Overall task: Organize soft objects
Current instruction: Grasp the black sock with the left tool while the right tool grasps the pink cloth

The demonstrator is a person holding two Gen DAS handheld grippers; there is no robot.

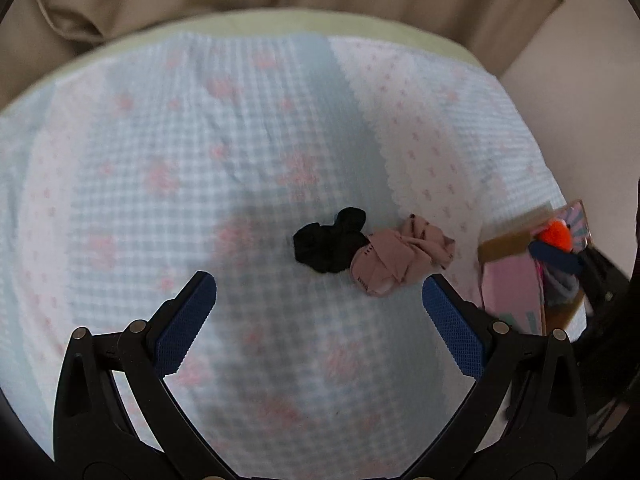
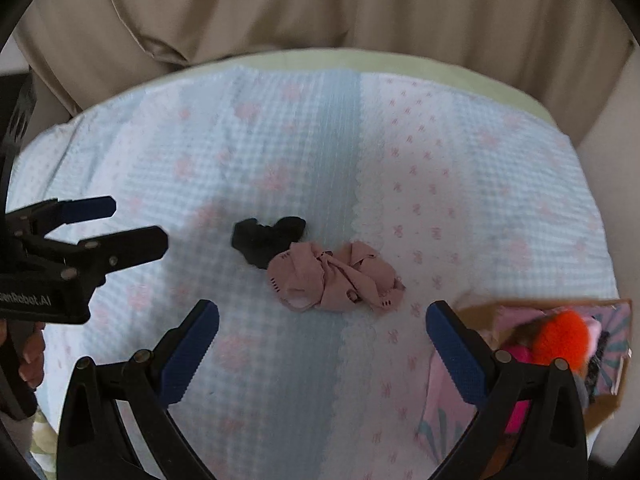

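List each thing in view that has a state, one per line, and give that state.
left hand-held gripper: open, empty, above the bedspread.
right hand-held gripper: open, empty.
black cloth: crumpled, lying on the bedspread, touching the pink cloth.
pink cloth: crumpled, lying loose, not in the box.
cardboard box: open, already holding soft items, including an orange fluffy one.
bedspread: spread flat.

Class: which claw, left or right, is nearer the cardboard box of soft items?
Right. The right claw hangs beside the cardboard box; the left claw hovers across the bedspread, beyond the socks.
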